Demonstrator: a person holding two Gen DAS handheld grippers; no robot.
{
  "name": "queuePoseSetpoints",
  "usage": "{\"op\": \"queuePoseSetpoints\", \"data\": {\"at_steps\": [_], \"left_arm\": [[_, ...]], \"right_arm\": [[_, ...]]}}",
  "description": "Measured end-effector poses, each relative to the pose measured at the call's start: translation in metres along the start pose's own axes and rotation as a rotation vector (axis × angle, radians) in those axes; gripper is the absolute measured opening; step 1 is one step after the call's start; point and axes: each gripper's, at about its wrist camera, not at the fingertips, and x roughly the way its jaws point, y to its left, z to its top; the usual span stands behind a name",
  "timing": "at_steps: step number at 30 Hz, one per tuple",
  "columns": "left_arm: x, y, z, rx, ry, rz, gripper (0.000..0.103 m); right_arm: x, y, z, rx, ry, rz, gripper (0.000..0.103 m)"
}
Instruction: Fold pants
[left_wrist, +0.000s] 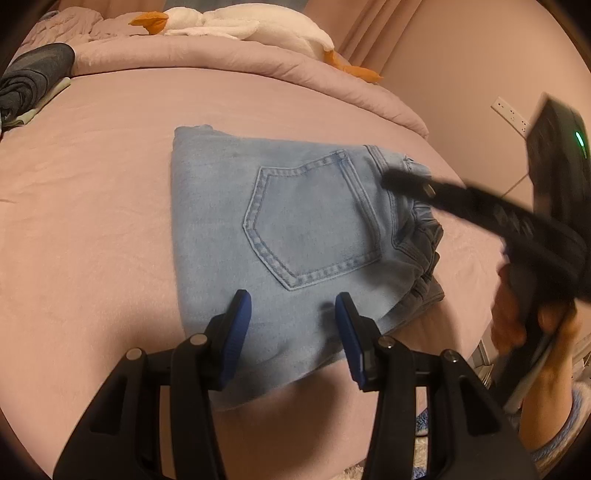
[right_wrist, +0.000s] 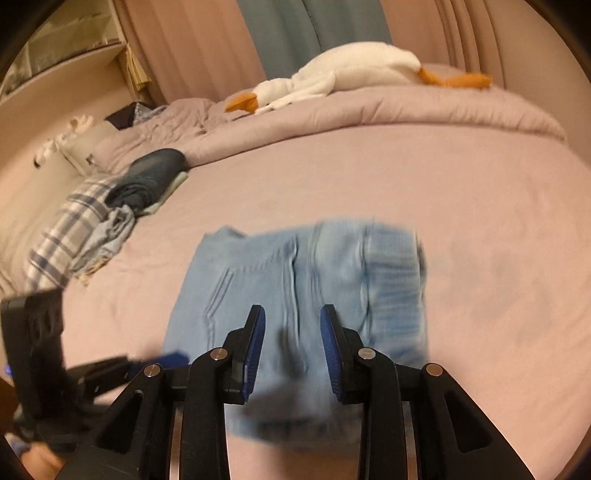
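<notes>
Light blue jeans lie folded into a compact packet on the pink bed sheet, with a back pocket facing up. My left gripper hovers over their near edge; its blue pads stand apart with no cloth between them. In the left wrist view my right gripper reaches in blurred from the right, its tip over the waistband end. In the right wrist view the right gripper is open above the blurred jeans, gripping nothing. The left gripper shows at lower left.
A rolled pink quilt with a white plush goose lies along the far side of the bed. Dark folded clothes and a plaid cloth sit at the far left. A wall socket is at the right.
</notes>
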Motion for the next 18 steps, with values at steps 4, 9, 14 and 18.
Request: {"op": "queuePoseSetpoints", "data": {"at_steps": [4, 9, 14, 18], "left_arm": [[-0.001, 0.002, 0.000, -0.008, -0.004, -0.015, 0.046], [-0.003, 0.004, -0.002, -0.014, -0.008, -0.035, 0.046], [-0.001, 0.003, 0.000, -0.020, -0.008, -0.040, 0.046], [-0.001, 0.004, 0.000, -0.021, -0.007, -0.039, 0.046]], "right_arm": [[0.023, 0.006, 0.020, -0.037, 0.018, -0.028, 0.031], [0.061, 0.003, 0.020, -0.050, 0.124, -0.123, 0.031], [0.070, 0.006, 0.012, -0.083, 0.133, -0.160, 0.031], [0.062, 0.000, 0.013, -0.054, 0.132, -0.122, 0.031]]}}
